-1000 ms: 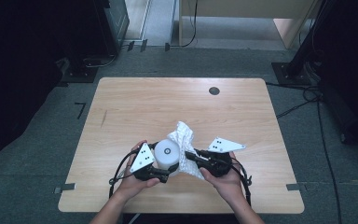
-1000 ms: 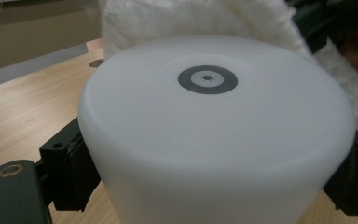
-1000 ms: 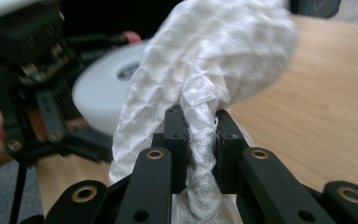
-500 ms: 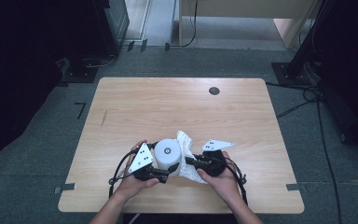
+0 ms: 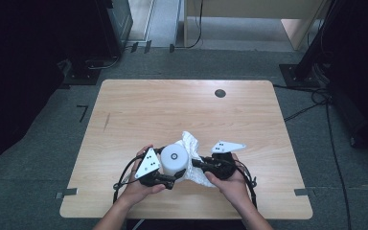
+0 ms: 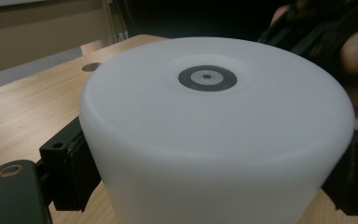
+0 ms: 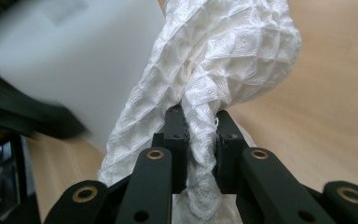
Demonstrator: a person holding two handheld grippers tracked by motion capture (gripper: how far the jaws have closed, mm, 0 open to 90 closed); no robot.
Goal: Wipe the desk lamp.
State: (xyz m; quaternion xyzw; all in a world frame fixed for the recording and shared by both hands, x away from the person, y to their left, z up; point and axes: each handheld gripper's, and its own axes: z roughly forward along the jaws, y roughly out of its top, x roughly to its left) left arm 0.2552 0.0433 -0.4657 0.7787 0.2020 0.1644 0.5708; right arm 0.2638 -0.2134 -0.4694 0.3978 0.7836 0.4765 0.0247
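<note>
While the left gripper (image 5: 168, 178) clamps the white cup (image 5: 175, 159), the right gripper (image 5: 197, 164) — jaws pinching the cloth (image 7: 214, 70) — has dropped beside it, ready to wipe.

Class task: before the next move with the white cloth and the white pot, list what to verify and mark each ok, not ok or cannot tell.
1. Left gripper clamps the white round plastic pot on both sides: ok.
2. Right gripper pinches the white waffle-weave cloth: ok.
3. Cloth touches the pot's side: ok.
4. Pot stands upright on the light wooden table: ok.
5. Pot's far side clean: cannot tell.
</note>
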